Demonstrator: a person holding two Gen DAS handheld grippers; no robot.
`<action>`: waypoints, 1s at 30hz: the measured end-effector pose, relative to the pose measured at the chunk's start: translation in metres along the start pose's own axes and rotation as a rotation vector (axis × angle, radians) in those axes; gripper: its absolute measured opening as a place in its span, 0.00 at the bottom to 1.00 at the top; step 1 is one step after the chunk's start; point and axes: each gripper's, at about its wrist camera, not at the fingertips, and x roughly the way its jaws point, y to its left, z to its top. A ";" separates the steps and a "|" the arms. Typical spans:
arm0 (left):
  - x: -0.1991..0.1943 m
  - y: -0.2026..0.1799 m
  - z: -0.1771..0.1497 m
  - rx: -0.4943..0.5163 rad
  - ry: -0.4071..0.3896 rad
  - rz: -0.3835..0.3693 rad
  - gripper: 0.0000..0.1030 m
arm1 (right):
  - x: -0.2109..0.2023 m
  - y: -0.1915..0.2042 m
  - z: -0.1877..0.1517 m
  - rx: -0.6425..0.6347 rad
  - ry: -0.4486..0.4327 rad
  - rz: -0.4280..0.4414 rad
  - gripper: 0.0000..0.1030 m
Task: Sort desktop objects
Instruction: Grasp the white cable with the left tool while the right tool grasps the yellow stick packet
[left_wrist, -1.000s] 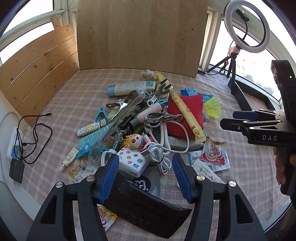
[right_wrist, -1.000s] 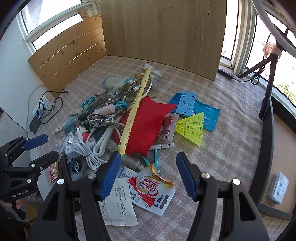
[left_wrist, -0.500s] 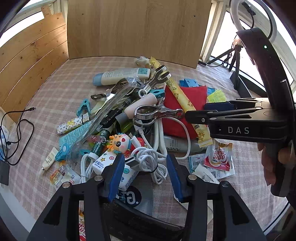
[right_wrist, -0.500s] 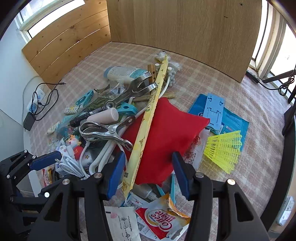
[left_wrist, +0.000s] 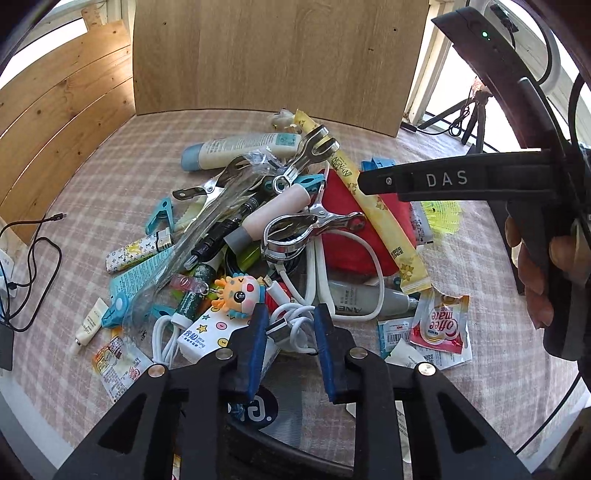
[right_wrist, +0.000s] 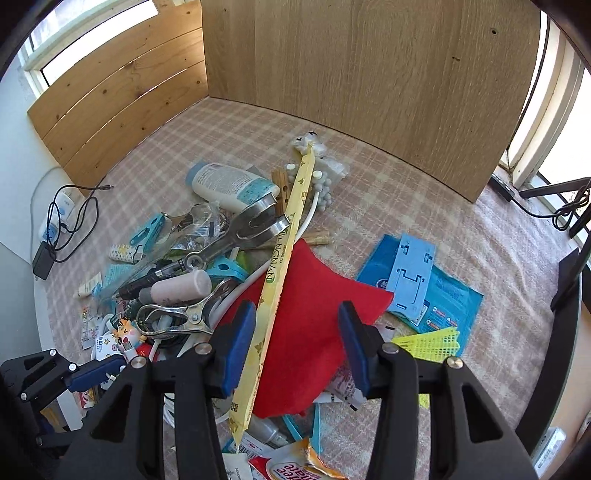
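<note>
A pile of small objects lies on the checked tablecloth (left_wrist: 110, 184). My left gripper (left_wrist: 290, 325) is low over the pile's near edge, its jaws partly closed around a coiled white USB cable (left_wrist: 295, 328), not clamped. My right gripper (right_wrist: 297, 332) is open above a red cloth pouch (right_wrist: 314, 317), with a long yellow tea sachet (right_wrist: 284, 258) just inside its left finger. The right gripper also shows in the left wrist view (left_wrist: 454, 181). Metal clamps (left_wrist: 306, 229), a lotion tube (left_wrist: 240, 147) and a cartoon keychain (left_wrist: 240, 291) lie in the pile.
A Coffee mate sachet (left_wrist: 439, 321) and paper slips lie at the front right. A blue phone stand (right_wrist: 413, 273) on a blue packet and a yellow mesh piece (right_wrist: 432, 343) lie right of the pouch. A black cable and charger (right_wrist: 62, 229) sit at the left table edge. Wooden boards (right_wrist: 351, 74) wall the back.
Both grippers have moved forward and down toward the pile. The left jaws have narrowed around the white cable. The right gripper has come over the red pouch and yellow sachet.
</note>
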 end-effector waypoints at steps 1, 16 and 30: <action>0.000 0.000 0.000 0.000 -0.002 -0.001 0.22 | 0.003 0.002 0.001 -0.011 0.005 -0.001 0.44; -0.018 0.005 0.000 -0.028 -0.039 -0.041 0.14 | -0.014 -0.026 -0.015 0.137 -0.012 0.118 0.11; -0.062 -0.035 0.017 0.058 -0.115 -0.080 0.13 | -0.110 -0.083 -0.081 0.271 -0.167 0.109 0.11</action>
